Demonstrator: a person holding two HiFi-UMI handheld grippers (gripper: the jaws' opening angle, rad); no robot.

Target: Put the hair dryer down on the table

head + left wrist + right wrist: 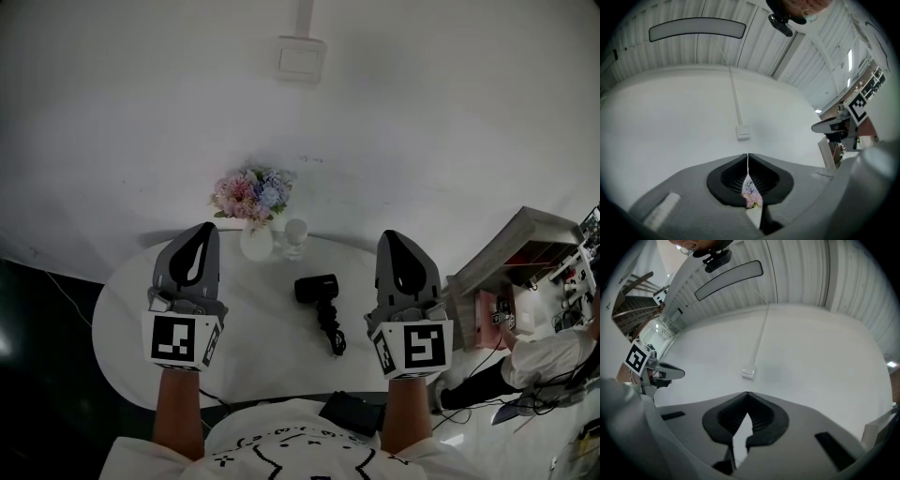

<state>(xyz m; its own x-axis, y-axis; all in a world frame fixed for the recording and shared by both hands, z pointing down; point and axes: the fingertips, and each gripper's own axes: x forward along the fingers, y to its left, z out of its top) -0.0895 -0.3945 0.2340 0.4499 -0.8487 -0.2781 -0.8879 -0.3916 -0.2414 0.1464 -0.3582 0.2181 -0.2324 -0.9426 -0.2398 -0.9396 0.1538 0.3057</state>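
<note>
The hair dryer (317,289) already lies on its side on the white desk (272,356), so my left gripper (200,234) and right gripper (394,239) flank it with both sets of jaws pressed together, empty, well clear of it.

The right gripper (747,394) is seen with its jaws brought together at the tips, and nothing is caught between them. Just above the tips, a white wall box (748,372) is mounted on a pale wall (811,357). From the wall box a thin conduit (761,331) is run upward towards a long ceiling panel (729,280). Far left of the wall box, the left gripper (682,373) is seen with its marker cube (637,358).
</note>
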